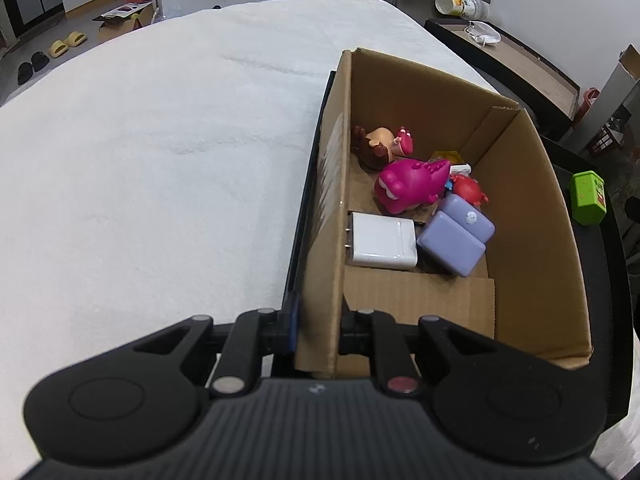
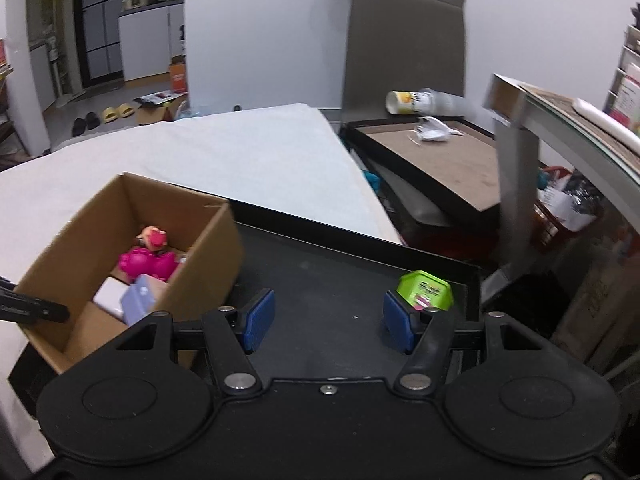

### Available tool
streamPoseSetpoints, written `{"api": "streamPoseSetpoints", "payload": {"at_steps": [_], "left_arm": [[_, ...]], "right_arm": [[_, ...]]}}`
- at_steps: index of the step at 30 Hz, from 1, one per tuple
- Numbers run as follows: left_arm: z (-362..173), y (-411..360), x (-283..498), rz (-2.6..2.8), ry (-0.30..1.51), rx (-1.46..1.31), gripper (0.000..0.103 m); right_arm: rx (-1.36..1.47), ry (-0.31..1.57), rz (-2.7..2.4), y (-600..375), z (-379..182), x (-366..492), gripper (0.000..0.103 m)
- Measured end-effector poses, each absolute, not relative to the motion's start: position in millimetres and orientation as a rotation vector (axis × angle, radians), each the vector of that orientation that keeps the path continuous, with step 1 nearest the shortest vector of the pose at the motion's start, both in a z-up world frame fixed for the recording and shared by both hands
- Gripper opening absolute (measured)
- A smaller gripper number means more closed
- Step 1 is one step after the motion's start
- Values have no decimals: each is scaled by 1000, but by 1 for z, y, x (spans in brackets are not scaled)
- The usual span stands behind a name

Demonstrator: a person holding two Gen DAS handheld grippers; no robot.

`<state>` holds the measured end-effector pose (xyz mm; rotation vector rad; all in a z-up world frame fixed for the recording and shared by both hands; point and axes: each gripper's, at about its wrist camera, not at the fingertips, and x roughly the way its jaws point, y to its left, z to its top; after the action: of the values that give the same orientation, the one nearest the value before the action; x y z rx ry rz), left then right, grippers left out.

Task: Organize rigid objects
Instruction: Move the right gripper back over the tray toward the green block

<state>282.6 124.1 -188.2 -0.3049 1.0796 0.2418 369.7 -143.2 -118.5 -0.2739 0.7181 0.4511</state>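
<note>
The cardboard box stands on a black tray, which lies on a white cloth. The left gripper is clamped on the box's near-left wall, one finger outside and one inside, with the cardboard pinched between them. Inside the box lie a white charger against that same wall, a purple block just beside it, a pink dinosaur toy behind them, a small red toy next to the dinosaur and a brown-haired figure towards the far end. A green box sits outside the cardboard box, on the tray near its far right corner. The right gripper hovers over the bare tray to the right of the cardboard box, its blue pads spread apart with nothing between them; the green box lies just beyond the right-hand pad, partly hidden by it, not inside the gap.
</note>
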Motion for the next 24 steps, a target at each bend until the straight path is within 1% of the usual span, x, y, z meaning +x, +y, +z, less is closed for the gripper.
{"api": "streamPoseSetpoints", "payload": {"at_steps": [8,17,19,21,24], "left_arm": [[-189,122,284,252,1080,-290,15],[-190,121,284,259,1087,-280,14],[-190,120,285,262,1088,-272,14],[-191,118,286,263,1088,-264,14],[-191,116,286,261,1089,-253,14]], "right_arm": [[-253,734,392,-166,-143,379,60],[-11,790,308,-205,-166,413,61],[19,790,293,-211,-169,418,64],[62,791,286,-217,-173,423,70],[122,787,293,-225,-178,427,72]]}}
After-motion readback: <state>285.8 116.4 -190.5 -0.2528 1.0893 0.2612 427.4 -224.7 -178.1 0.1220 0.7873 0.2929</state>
